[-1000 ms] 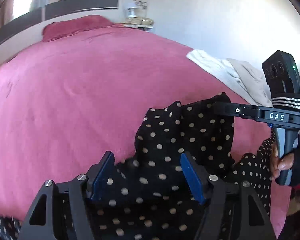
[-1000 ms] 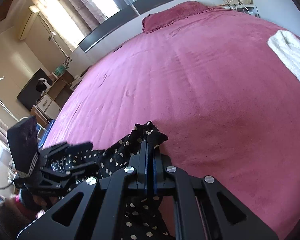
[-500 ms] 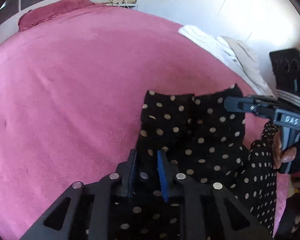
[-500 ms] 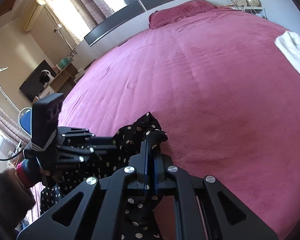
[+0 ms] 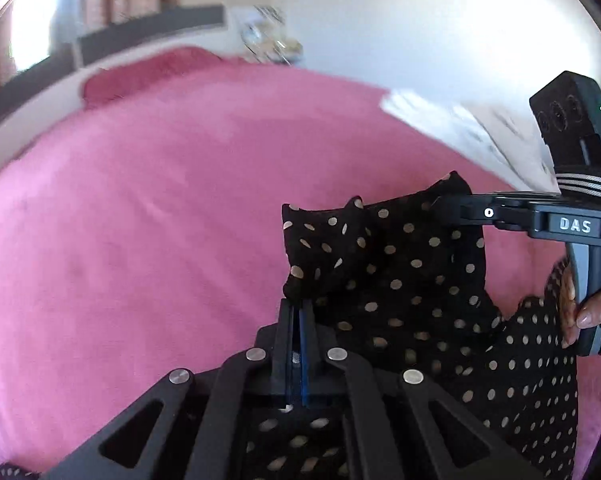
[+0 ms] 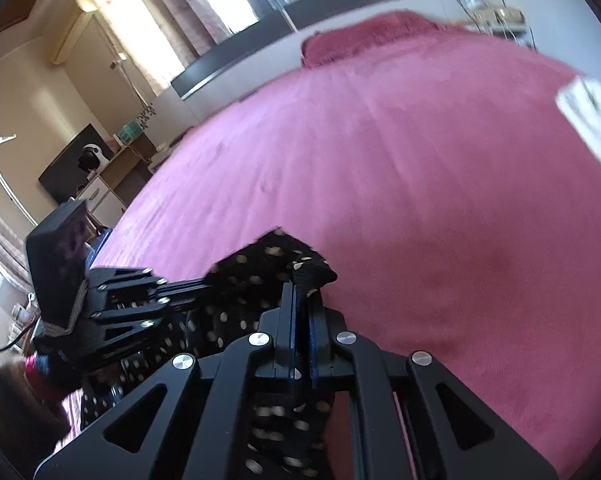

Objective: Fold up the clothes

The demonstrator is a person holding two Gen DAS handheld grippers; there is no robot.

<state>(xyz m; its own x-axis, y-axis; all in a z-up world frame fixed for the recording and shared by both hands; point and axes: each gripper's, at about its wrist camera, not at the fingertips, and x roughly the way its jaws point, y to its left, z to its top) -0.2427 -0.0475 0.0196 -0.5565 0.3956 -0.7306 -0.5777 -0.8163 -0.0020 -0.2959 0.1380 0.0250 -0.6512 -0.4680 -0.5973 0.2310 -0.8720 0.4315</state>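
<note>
A black garment with pale polka dots (image 5: 400, 280) lies bunched at the near edge of a pink bed (image 5: 160, 220). In the left wrist view my left gripper (image 5: 298, 308) is shut on the garment's upper left edge, and cloth rises above its tips. My right gripper (image 5: 452, 208) comes in from the right and pinches the other upper corner. In the right wrist view the right gripper (image 6: 302, 284) is shut on a fold of the garment (image 6: 252, 264). The left gripper (image 6: 204, 284) grips the cloth just to its left. The garment's lower part hangs out of sight.
The pink bedspread (image 6: 420, 180) stretches far ahead with a matching pillow (image 6: 372, 36) at the headboard. A white pile of clothes (image 5: 460, 128) lies at the bed's right edge. A nightstand (image 5: 268, 40) stands beyond it. A dresser with a dark screen (image 6: 72, 168) stands on the left.
My left gripper's jaws went from wide apart over the garment to shut on its edge. Both grippers now hold the top edge stretched between them, slightly raised.
</note>
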